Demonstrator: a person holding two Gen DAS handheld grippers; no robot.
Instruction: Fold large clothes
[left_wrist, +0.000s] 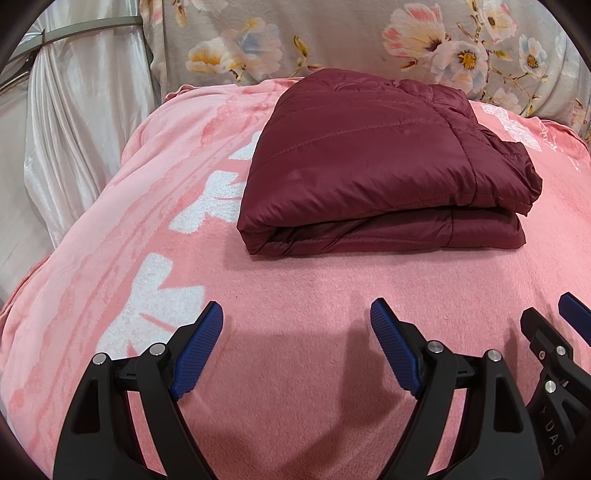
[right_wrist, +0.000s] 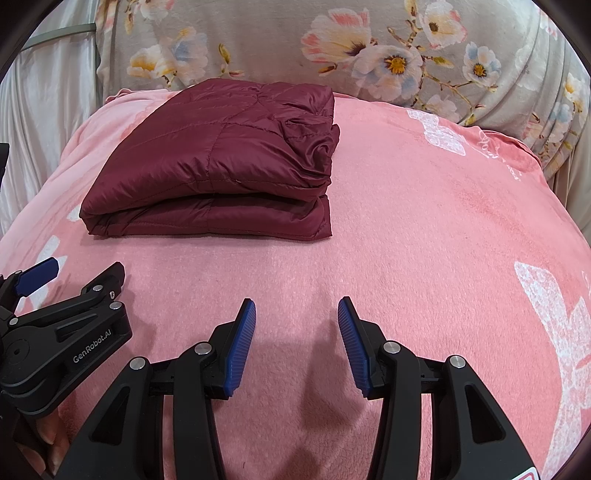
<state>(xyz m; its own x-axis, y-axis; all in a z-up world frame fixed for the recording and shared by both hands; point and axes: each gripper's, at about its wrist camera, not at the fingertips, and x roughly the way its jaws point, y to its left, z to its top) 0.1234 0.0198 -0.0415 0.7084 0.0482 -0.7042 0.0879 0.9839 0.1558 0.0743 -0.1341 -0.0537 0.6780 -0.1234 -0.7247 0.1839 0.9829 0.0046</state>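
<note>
Blanket (left_wrist: 295, 266) — pink, floral cloth (left_wrist: 332, 33) behind

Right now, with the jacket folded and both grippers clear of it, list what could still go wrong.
1. The jacket is puffy and slick; its top layer bulges, so the fold may spring open.
2. Its right edge is bunched and loose; a nudge there could spill it.
3. The blanket is soft and domed; the left gripper or right gripper could drag it and shift the stack.
</note>
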